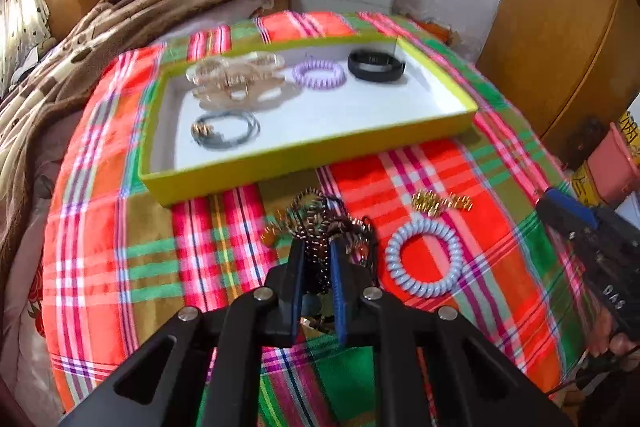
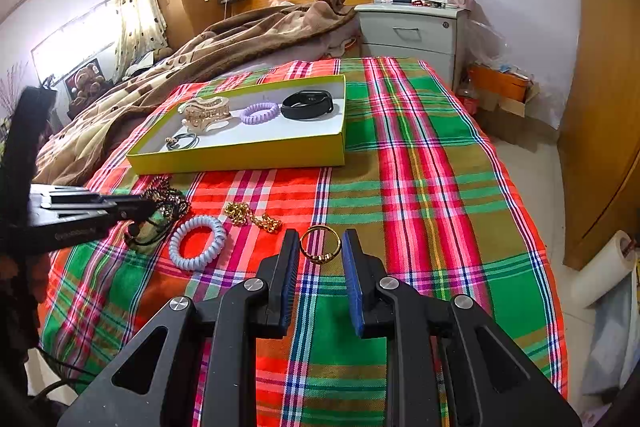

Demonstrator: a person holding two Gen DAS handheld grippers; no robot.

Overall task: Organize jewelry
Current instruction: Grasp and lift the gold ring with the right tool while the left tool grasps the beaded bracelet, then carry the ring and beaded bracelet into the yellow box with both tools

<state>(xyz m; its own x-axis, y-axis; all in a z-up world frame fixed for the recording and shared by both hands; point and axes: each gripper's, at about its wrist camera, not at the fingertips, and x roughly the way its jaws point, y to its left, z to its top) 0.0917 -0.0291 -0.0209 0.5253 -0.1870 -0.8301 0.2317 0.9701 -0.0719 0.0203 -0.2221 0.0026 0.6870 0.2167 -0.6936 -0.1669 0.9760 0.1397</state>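
A yellow-green tray [image 1: 304, 163] [image 2: 240, 157] on the plaid cloth holds a clear hair claw [image 1: 236, 79] [image 2: 206, 113], a purple coil tie [image 1: 319, 74] [image 2: 260, 113], a black watch band [image 1: 376, 66] [image 2: 307, 105] and a grey bracelet [image 1: 226, 130] [image 2: 183, 141]. My left gripper [image 1: 318, 251] [image 2: 150, 213] is shut on a dark beaded chain necklace [image 1: 316, 223] [image 2: 166, 201] in front of the tray. Beside it lie a pale blue coil tie [image 1: 425, 257] [image 2: 197, 242] and a gold chain [image 1: 440, 205] [image 2: 254, 218]. My right gripper [image 2: 320, 247] is open around a gold ring [image 2: 320, 245] on the cloth.
The plaid cloth [image 2: 420, 187] covers the bed end. A brown blanket [image 2: 200, 51] lies behind the tray. A grey nightstand [image 2: 412, 31] stands at the back, wooden wardrobes [image 2: 600, 107] to the right. The bed's right edge drops to the floor.
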